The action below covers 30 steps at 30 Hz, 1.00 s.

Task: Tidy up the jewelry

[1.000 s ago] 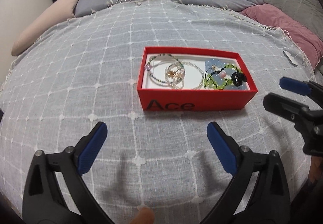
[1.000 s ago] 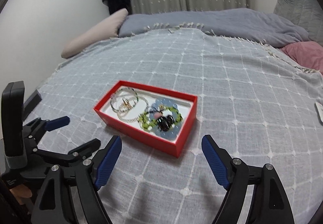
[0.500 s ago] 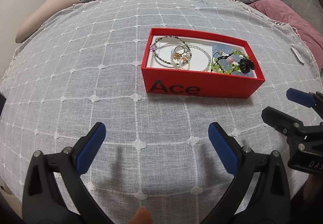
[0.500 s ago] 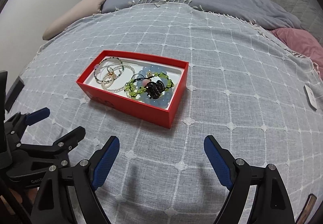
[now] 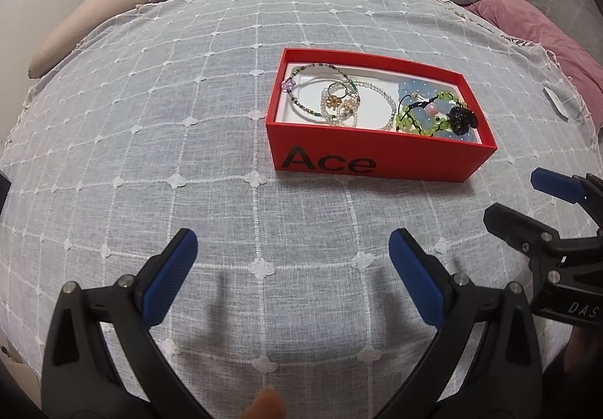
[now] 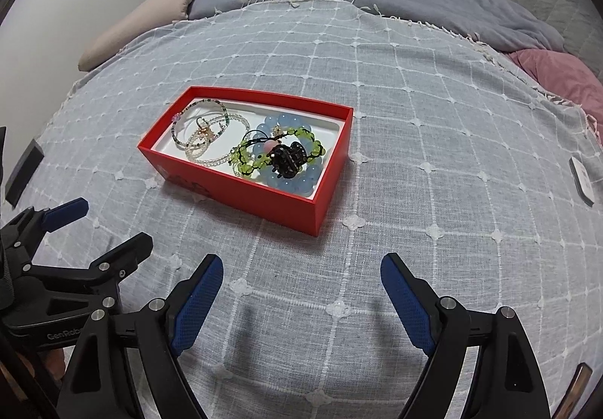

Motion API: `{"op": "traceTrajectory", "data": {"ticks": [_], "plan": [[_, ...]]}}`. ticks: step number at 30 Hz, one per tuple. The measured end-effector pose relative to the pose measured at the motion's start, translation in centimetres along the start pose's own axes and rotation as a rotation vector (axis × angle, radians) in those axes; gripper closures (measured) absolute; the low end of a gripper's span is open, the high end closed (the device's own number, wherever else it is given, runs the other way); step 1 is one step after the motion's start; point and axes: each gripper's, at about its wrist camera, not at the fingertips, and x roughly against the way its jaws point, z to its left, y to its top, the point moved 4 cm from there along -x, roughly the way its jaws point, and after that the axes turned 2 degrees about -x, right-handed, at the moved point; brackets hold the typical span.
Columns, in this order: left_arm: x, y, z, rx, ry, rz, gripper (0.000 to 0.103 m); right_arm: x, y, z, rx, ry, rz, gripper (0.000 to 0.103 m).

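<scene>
Printed in black on the near long wall of the red box (image 5: 380,155): "Ace". On the body of the right tongs (image 5: 527,200), seen from the left camera: "DAS", cut off at the frame edge. On the left tongs (image 6: 101,226), seen from the right camera: "GenRob", rest hidden.

Shallow open box, red outside, white inside, resting flat on the grey checked bedspread (image 5: 188,162). Inside, at one end: a thin dark-beaded bracelet (image 5: 312,91) with a small purple flower, tangled with clear and pearl-like strands (image 5: 373,106) and a gold charm. At the other end: a chunky pale-blue bead bracelet (image 6: 290,177), a green bead bracelet (image 6: 256,155) on black cord, and a black hair claw (image 6: 288,158) lying on top.

Both tongs spread wide, blue pads well apart, nothing between them, hovering above bare bedspread short of the box and not touching it.

Open cloth on all sides of the box. Fringed bedspread edge far behind, against a grey duvet (image 6: 377,4); pink pillow (image 6: 557,72) off to the right; small white tag (image 6: 582,181) near the right edge.
</scene>
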Motion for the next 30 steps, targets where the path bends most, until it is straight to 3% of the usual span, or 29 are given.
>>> {"op": "traceTrajectory", "data": {"ticks": [30], "plan": [[-0.12,-0.19,-0.18,-0.006,0.002,0.003,0.002,-0.35,-0.13,-0.18,-0.01,0.007,0.011,0.016]]}}
